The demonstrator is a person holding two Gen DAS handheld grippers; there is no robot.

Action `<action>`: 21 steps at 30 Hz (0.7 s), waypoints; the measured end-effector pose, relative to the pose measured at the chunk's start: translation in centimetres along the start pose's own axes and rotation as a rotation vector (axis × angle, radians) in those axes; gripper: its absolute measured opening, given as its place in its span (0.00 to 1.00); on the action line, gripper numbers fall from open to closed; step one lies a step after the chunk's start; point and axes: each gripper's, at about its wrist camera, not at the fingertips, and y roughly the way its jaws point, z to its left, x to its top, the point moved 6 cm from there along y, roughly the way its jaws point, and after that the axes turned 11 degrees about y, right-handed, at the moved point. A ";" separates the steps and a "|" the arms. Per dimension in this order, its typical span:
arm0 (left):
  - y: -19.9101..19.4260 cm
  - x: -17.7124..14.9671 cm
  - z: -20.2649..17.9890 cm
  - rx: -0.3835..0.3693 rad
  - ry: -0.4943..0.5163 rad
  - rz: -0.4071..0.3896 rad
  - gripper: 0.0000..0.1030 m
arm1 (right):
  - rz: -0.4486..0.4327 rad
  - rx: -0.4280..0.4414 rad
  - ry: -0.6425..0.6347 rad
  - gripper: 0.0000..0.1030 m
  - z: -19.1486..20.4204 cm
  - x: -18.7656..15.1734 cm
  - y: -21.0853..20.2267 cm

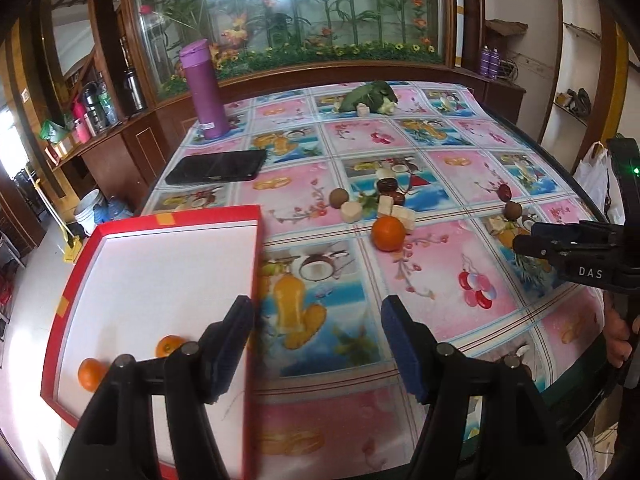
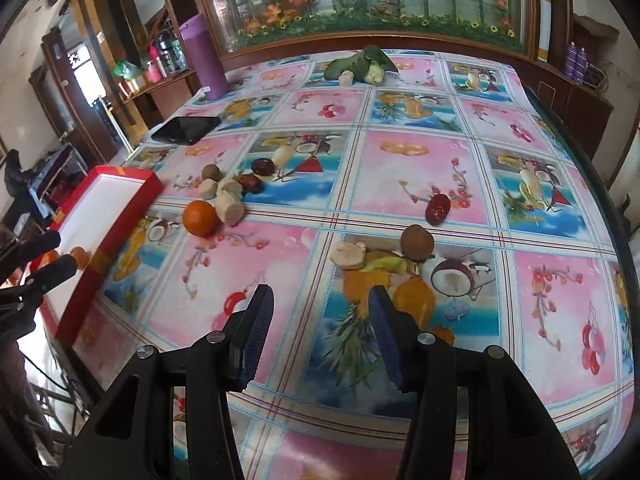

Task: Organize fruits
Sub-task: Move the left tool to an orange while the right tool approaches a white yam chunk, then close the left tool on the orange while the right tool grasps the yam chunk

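A red box with a white inside sits at the table's left edge and holds two small oranges; it also shows in the right wrist view. A loose orange lies on the fruit-print cloth beside pale root pieces, dark red dates and brown round fruits. In the right wrist view the orange, a brown fruit, a date and a pale piece lie ahead. My left gripper is open and empty over the box's right wall. My right gripper is open and empty above the cloth.
A purple bottle and a black phone lie at the back left. Green leafy vegetables sit at the far edge. A wooden cabinet with a glass flower display stands behind. The table's right edge curves close to a white bag.
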 end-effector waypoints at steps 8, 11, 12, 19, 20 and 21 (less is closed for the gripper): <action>2.0 1.1 -0.7 -0.023 0.011 0.039 0.67 | 0.040 -0.003 0.045 0.47 -0.6 1.6 3.3; 3.0 1.6 -0.8 -0.038 0.009 0.050 0.67 | 0.051 -0.031 0.039 0.45 -0.2 1.8 4.2; 3.4 1.7 -0.8 -0.041 0.004 0.057 0.67 | 0.059 -0.044 0.041 0.40 -0.2 1.7 4.6; 5.3 2.6 -1.7 -0.076 0.002 0.081 0.67 | 0.011 -0.141 0.015 0.22 -0.3 1.7 4.5; 5.6 2.8 -1.8 -0.080 0.001 0.085 0.67 | 0.005 -0.138 0.020 0.22 -0.3 1.7 4.4; 6.0 2.9 -2.0 -0.086 -0.002 0.089 0.67 | 0.000 -0.128 0.030 0.22 -0.4 1.7 4.5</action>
